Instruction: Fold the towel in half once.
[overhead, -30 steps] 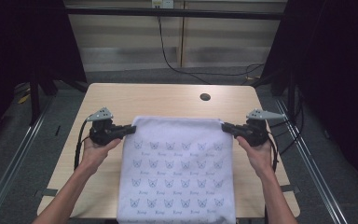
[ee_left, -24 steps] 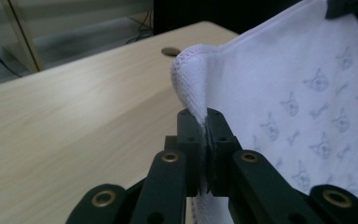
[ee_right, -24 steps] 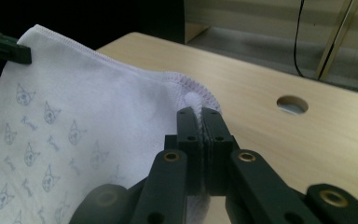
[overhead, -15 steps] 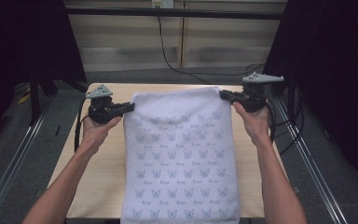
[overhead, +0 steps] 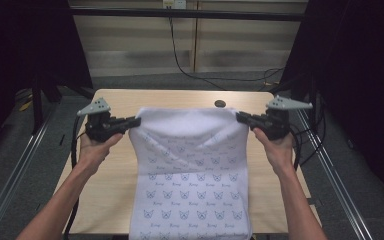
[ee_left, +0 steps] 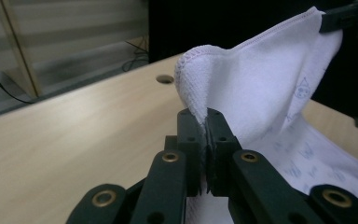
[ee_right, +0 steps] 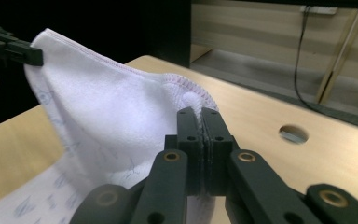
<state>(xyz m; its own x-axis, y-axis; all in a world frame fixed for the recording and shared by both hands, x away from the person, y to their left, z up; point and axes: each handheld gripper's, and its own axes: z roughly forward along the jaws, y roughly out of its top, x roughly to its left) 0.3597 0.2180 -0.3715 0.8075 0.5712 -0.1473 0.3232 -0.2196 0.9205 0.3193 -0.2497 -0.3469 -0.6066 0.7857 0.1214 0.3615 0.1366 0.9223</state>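
White terry towel (overhead: 192, 165) w/ pale blue butterfly print hangs over the wooden table (overhead: 120, 100), far edge lifted off the top, near end draped past the table's front edge. Tiny wording under each butterfly, too small to read. Left gripper (overhead: 136, 120) pinches the towel's left top corner, jaws clamped tight on the hem. Right gripper (overhead: 240, 117) does likewise w/ the right corner. Round hole (overhead: 220, 104) in the table just beyond the towel.

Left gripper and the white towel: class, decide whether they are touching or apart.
Touching. In the left gripper view, the left gripper has its jaws shut on a corner of the towel, the cloth pinched between them.
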